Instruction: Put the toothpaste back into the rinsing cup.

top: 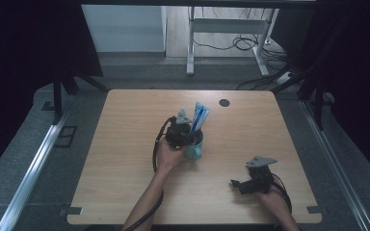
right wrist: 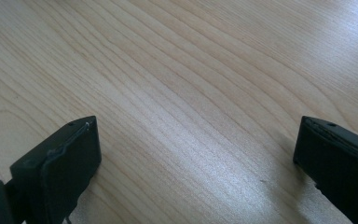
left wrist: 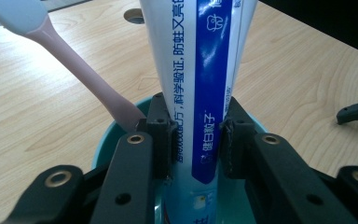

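**A:** Where does the toothpaste tube [left wrist: 200,70] stand?

**B:** Upright in the teal cup [top: 195,148], near the middle of the table [top: 125,144]. The left gripper [left wrist: 197,135] is clamped on it just above the cup's rim, one pad on each flat face.

**A:** How would it handle?

**B:** Probably light and soft. The glossy skin looks slippery, and a hard squeeze at mid-body would likely dent it or push paste toward the cap. The stiffer places seem to be the crimped top end and the shoulder down inside the cup.

**A:** Anything beside it?

**B:** A pink toothbrush [left wrist: 86,74] leans in the same cup, on the tube's left in the left gripper view; it appears close enough to be dragged along.

**A:** And the other hand?

**B:** The right gripper [top: 241,185] lies on the table, well to the right of the cup and nearer the person, jaws spread over bare wood.
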### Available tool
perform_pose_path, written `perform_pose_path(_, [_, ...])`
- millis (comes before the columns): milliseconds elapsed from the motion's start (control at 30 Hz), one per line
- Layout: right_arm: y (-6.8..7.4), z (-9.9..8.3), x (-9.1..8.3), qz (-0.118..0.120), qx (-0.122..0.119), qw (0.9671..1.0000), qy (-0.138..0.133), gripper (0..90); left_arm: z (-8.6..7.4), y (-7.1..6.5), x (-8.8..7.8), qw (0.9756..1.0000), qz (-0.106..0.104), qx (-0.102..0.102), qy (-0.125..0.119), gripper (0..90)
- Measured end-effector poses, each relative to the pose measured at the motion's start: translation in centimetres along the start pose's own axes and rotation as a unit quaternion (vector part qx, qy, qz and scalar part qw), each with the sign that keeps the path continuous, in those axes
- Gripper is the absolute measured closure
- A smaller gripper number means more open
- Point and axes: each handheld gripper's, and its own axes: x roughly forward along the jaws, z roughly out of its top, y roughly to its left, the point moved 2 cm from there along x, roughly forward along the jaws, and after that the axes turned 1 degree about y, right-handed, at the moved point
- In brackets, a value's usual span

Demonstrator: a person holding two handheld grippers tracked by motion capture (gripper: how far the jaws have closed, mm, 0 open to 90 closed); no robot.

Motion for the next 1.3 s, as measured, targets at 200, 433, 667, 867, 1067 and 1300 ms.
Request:
perform_pose_path(200, [0.0, 0.0, 0.0, 0.000, 0.000, 1.0000, 0.000, 0.3, 0.2, 0.0, 0.0, 1.0000, 0.000, -0.001, 0.010, 68.4])
perform_pose_path(433, [0.0, 0.0, 0.0, 0.000, 0.000, 1.0000, 0.000, 0.3, 0.3, -0.1, -0.3, 0.9999, -0.002, 0.001, 0.014, 65.5])
perform_pose_path(667, [0.0, 0.0, 0.0, 0.000, 0.000, 1.0000, 0.000, 0.3, 0.5, -0.4, -0.5, 0.9999, 0.002, 0.007, 0.015, 56.3])
perform_pose_path(867, [0.0, 0.0, 0.0, 0.000, 0.000, 1.0000, 0.000, 0.3, 0.7, -0.8, -0.8, 0.9996, 0.006, 0.020, 0.021, 50.9])
perform_pose_path(1067, [0.0, 0.0, 0.0, 0.000, 0.000, 1.0000, 0.000, 0.3, 0.9, -0.9, -1.3, 0.9994, 0.015, 0.026, 0.020, 43.7])
perform_pose_path(1300, [0.0, 0.0, 0.0, 0.000, 0.000, 1.0000, 0.000, 0.3, 1.0, -0.7, -2.0, 0.9996, 0.011, 0.019, 0.015, 36.0])
